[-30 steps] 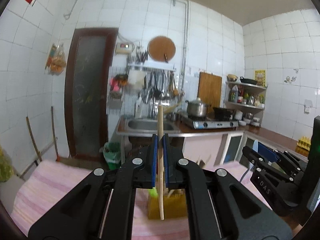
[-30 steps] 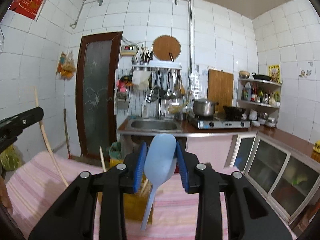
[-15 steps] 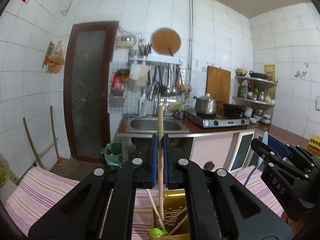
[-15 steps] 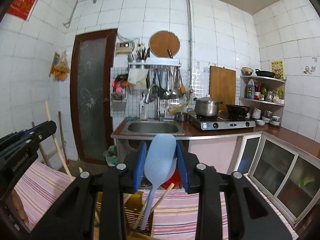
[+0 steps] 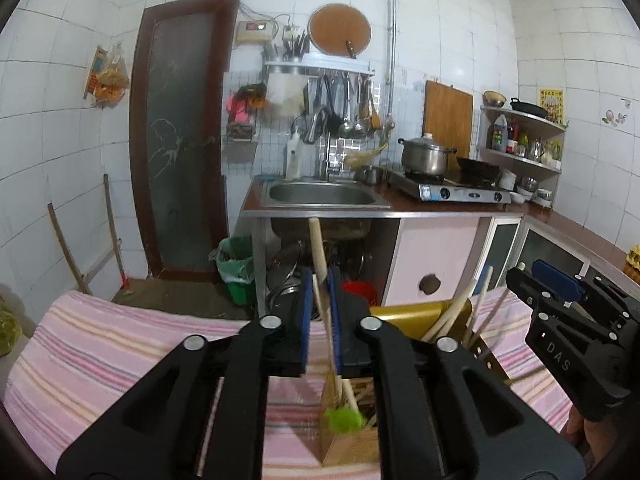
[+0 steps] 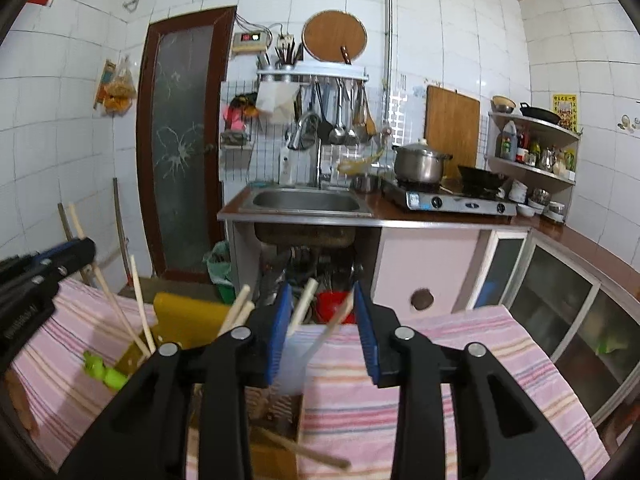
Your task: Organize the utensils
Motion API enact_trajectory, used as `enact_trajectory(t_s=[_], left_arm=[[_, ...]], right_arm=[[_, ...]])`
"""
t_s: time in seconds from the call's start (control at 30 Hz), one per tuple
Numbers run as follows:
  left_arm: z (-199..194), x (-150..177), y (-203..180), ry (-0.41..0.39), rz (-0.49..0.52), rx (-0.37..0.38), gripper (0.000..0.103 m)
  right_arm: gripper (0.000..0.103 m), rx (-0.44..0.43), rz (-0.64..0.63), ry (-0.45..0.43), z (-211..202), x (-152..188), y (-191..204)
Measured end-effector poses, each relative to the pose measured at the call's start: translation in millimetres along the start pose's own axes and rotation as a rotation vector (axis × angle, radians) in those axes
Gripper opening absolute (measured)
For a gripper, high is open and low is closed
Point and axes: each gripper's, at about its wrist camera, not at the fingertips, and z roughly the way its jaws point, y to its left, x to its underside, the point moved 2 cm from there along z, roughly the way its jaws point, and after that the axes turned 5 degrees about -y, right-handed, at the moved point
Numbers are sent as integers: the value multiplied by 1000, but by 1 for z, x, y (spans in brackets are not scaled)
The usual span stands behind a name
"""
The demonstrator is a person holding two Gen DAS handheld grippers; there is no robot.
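You hold two grippers over one yellow utensil box (image 5: 404, 312) that stands on a pink striped cloth (image 5: 120, 344). The left gripper (image 5: 320, 320) has its jaws slightly apart; they have just been opening, and one wooden stick (image 5: 318, 248) stands between the blue pads, leaning toward the right pad, its lower end inside the box. The right gripper (image 6: 320, 328) has its jaws well apart, also just opened; one pale blue spoon (image 6: 296, 364), blurred, sits between the pads without being pressed, its lower part in the box. At least four more wooden sticks (image 6: 240, 308) lean out of the box, and one green-tipped utensil (image 5: 343, 418) lies at its near rim. The box rim is crowded on the left side; the cloth to the right of the box lies bare up to the table edge (image 6: 532, 344). The left wrist view shows the right gripper at its right border. Only the right wrist view shows one loose stick (image 6: 304, 450) lying across the lower box front.
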Motion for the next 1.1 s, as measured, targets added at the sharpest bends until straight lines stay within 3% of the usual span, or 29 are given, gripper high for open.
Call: enact_trajectory(t_s=[0.07, 0.1, 0.13, 0.2, 0.4, 0.57, 0.73, 0.97, 1.1], left_arm=[[-15, -4, 3, 2, 2, -21, 43], [-26, -5, 5, -6, 6, -43, 68], [-40, -7, 7, -27, 8, -62, 84], [-70, -7, 11, -56, 17, -93, 99], [-136, 24, 28, -9, -14, -81, 98], [-179, 72, 37, 34, -38, -77, 98], [-212, 118, 41, 43, -48, -44, 98], [-241, 161, 38, 17, -21, -125, 98], [-253, 170, 33, -43, -6, -171, 98]], right_arm=[[57, 12, 6, 8, -13, -2, -6], [58, 15, 6, 13, -18, -3, -8], [59, 16, 5, 21, -25, -3, -11], [73, 18, 2, 29, -46, 0, -17], [92, 3, 44, 40, -112, 33, -35], [99, -13, 66, 63, -160, 81, -34], [99, -21, 64, 71, -194, 120, -23], [99, -36, 65, 51, -234, 157, -12], [99, -30, 59, 2, -250, 168, -6]])
